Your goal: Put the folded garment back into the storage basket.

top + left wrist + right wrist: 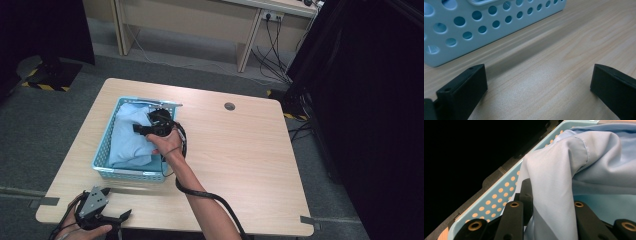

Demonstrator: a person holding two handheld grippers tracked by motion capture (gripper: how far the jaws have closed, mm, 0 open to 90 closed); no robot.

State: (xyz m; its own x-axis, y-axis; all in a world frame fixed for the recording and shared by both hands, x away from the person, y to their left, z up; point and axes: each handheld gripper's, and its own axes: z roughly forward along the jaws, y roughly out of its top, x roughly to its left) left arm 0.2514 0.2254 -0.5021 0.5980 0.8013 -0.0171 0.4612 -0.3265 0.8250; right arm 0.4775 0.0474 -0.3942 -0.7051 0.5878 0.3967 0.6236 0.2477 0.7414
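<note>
Cloth [559,177] (pale blue) rising from basket [102,155], pinched by right tongs [549,207], left tongs [536,87] spread.

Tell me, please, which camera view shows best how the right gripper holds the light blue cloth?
The right gripper view: there the right gripper is shut on a fold of the light blue cloth, close up. The high view shows this gripper over the cloth in the basket, but small. The left gripper view shows the basket wall, hardly any cloth.

We note a light wooden table [240,150] with a round cable grommet [229,106] near its far edge. A pale blue perforated basket [102,155] sits directly on its left half.
</note>
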